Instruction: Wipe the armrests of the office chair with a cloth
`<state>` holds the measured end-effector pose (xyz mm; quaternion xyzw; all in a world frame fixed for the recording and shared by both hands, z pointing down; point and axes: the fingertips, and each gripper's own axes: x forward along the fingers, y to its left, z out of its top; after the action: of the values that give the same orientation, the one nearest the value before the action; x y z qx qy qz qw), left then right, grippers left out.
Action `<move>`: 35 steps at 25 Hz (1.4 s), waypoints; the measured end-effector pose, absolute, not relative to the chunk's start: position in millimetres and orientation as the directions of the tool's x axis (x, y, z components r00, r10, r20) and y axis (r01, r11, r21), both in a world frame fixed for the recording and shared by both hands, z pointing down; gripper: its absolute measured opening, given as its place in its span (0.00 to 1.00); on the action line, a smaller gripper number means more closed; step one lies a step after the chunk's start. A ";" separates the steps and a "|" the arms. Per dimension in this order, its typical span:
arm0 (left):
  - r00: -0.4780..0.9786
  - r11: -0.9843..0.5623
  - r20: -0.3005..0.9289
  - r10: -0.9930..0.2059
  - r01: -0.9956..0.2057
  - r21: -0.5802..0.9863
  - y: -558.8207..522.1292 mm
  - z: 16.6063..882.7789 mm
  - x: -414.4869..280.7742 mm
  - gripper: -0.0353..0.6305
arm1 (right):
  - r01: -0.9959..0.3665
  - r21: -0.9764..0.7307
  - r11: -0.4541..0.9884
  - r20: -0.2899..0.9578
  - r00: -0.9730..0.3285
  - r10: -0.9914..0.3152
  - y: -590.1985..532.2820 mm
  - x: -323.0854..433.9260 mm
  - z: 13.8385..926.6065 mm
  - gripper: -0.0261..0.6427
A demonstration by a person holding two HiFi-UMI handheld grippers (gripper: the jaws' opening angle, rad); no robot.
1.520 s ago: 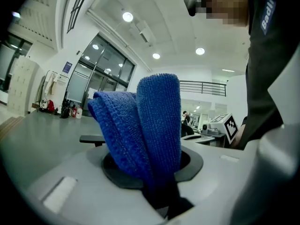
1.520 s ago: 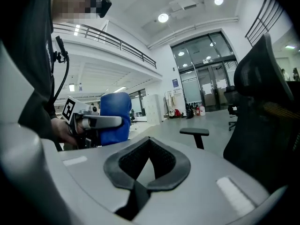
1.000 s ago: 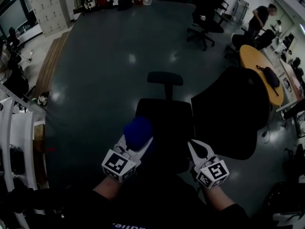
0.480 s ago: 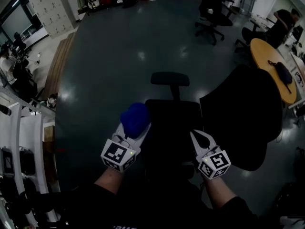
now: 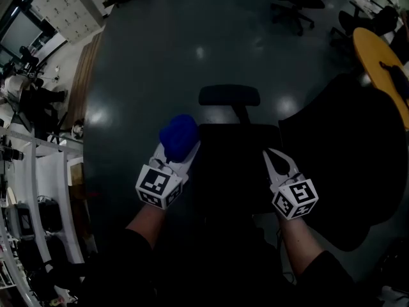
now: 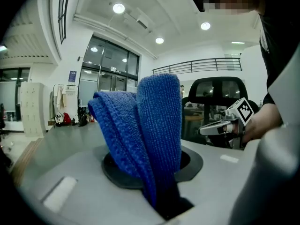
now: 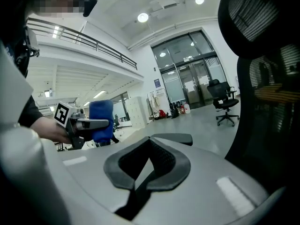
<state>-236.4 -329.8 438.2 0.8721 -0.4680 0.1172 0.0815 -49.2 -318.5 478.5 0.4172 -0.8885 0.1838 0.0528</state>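
From the head view, the left tongs [image 5: 179,151] hold a blue cloth [image 5: 179,134] up in the air. It is just beside the left side of the black office chair [image 5: 236,162]. The right tongs [image 5: 271,157] are over the chair's right side. It is very dark down there, so I cannot pick out the armrests.

In the left gripper view, the cloth is folded over and squeezed tight between the two jaws. It sticks up in a fat bundle and touches nothing else.

In the right gripper view, the jaws are pressed together with nothing in them. A big dark chair back [image 7: 267,78] is close on the right.

I think the wiping has not begun yet. To do it well, bring the cloth down onto the left armrest so that the soft part lands first. Press gently and rub along the whole top, from one end to the other. Only the cloth should touch, not the hard tips. The chair may roll or spin, so the free tongs could steady it.
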 end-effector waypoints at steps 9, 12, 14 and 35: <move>0.510 -0.576 0.393 -0.765 -0.815 -0.065 -413.0 467.9 -242.9 0.25 | -0.801 -0.259 0.540 0.287 -0.597 -0.749 -379.4 -37.3 501.1 0.04; 0.476 -0.563 0.443 -0.760 -0.822 -0.082 -448.5 489.5 -255.2 0.25 | -0.831 -0.225 0.509 0.329 -0.557 -0.763 -403.8 -29.0 525.3 0.04; 0.431 -0.534 0.490 -0.757 -0.841 -0.086 -471.8 510.1 -273.0 0.25 | -0.853 -0.203 0.482 0.369 -0.522 -0.769 -419.8 -24.6 544.2 0.04; 0.156 -0.681 0.774 -0.614 -0.600 -0.420 -570.0 608.6 -254.2 0.25 | -0.791 0.146 0.594 0.602 -0.405 -0.688 -524.9 -25.0 632.8 0.04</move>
<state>-254.2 -570.0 608.6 0.7603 -0.3993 0.5124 -0.0069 -25.0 -524.9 632.8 0.4434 -0.8343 0.0814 0.3175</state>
